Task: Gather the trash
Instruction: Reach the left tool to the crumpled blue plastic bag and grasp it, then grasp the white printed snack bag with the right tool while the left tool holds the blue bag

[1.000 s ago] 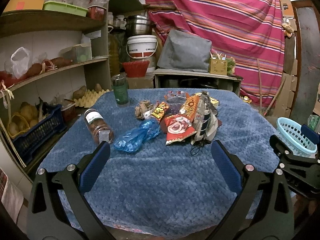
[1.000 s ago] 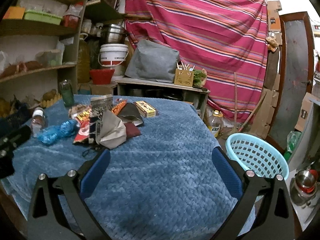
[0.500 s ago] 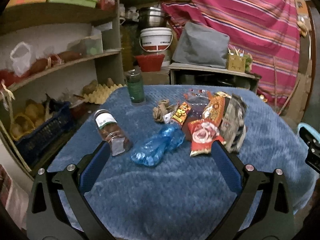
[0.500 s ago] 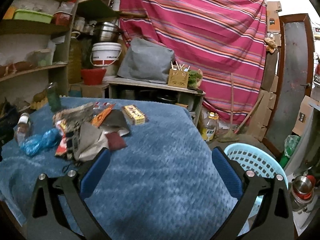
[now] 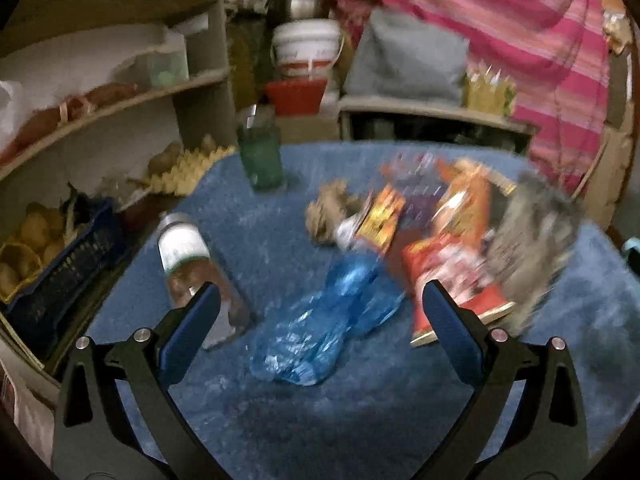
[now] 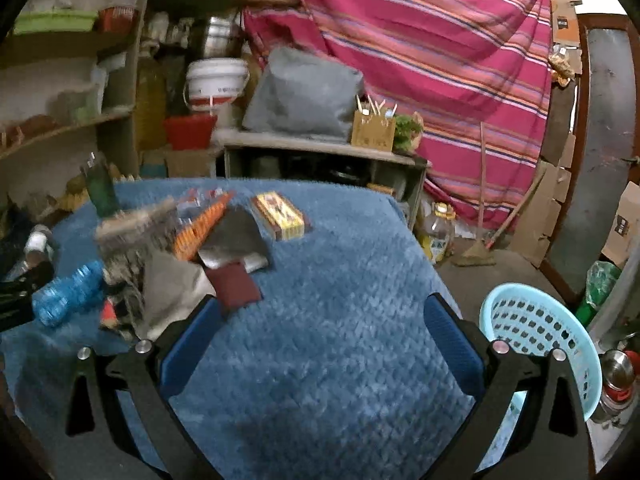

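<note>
The left gripper (image 5: 316,304) is hovering over the near left part of the blue cloth (image 5: 360,412), its jaws spread wide and holding nothing. Between its fingers a crumpled blue bag (image 5: 324,332) is lying on the cloth; a clear jar (image 5: 192,264) with a white label is lying on its side just left of it, close to the table's left edge. Beyond the bag, a heap of wrappers (image 5: 448,240) is sitting mid-table, red, orange and grey, all blurred, so no printing is reading clearly. A green jar (image 5: 260,152) is standing upright at the far left, near the far edge. A blue crate (image 5: 60,280) is sitting below the left edge, under the shelves (image 5: 120,108).

The right gripper (image 6: 320,316) is hovering over the near right part of the cloth (image 6: 340,340), jaws also wide apart and empty. In front of it the cloth is lying bare out to the right edge and the far right corner, giving open room. The heap (image 6: 168,248) is lying to its left, a maroon piece (image 6: 236,286) nearest its left finger, and a yellow box (image 6: 280,216) is lying apart on the far side; its print is too small to read. A pale blue basket (image 6: 540,328) is standing off the table's right edge, just right of the gripper. The white bucket (image 6: 216,84) far behind is carrying a red band with unreadable lettering
</note>
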`<state>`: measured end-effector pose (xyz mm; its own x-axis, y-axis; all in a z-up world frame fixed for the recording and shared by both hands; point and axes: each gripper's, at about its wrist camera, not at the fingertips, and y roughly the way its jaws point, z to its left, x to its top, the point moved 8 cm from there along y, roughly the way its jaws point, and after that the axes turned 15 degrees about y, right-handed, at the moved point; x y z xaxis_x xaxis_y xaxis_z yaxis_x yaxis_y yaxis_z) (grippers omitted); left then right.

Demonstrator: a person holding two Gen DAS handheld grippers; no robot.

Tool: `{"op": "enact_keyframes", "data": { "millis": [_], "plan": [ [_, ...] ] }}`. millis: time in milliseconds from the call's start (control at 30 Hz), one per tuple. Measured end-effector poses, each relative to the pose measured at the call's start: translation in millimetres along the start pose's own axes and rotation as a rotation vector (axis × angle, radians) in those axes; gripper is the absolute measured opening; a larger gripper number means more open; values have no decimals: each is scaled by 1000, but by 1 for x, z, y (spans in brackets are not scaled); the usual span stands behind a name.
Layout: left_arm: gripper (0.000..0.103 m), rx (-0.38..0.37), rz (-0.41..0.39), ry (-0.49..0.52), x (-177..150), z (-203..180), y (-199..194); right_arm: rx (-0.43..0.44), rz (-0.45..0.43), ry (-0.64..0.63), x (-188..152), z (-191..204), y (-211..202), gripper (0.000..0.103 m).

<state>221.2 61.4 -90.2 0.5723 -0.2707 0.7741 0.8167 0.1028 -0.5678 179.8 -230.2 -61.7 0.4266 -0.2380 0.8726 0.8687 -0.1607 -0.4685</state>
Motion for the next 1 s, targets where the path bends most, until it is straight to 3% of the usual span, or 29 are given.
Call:
{"op": "enact_keyframes", "data": {
  "millis": [100, 300, 400, 500, 567, 633, 867, 1000],
  "plan": [
    [97, -28, 71, 16, -15, -5, 24, -31, 1, -21, -8, -2, 9, 99],
    [96, -24, 63, 49, -6, -11, 33, -27, 41, 7, -15, -1, 17, 99],
    [78, -40, 72, 62, -6, -17, 37, -39, 46, 0, -18, 0, 18, 99],
    [50, -81, 102, 58, -10, -21, 45, -43, 46, -12, -22, 2, 18, 99],
    [25, -102, 117, 54, -14, -21, 47, -34, 54, -14, -25, 5, 17, 99],
    [14, -81, 102, 53, -14, -18, 42, -21, 56, -9, -25, 8, 14, 99],
    [9, -7, 5, 28, -7, 1, -5, 52, 40, -14, -24, 35, -6, 99],
    [9, 1, -9, 4, -12, 13, -23, 97, 43, -39, -27, 60, -14, 99]
  ]
}}
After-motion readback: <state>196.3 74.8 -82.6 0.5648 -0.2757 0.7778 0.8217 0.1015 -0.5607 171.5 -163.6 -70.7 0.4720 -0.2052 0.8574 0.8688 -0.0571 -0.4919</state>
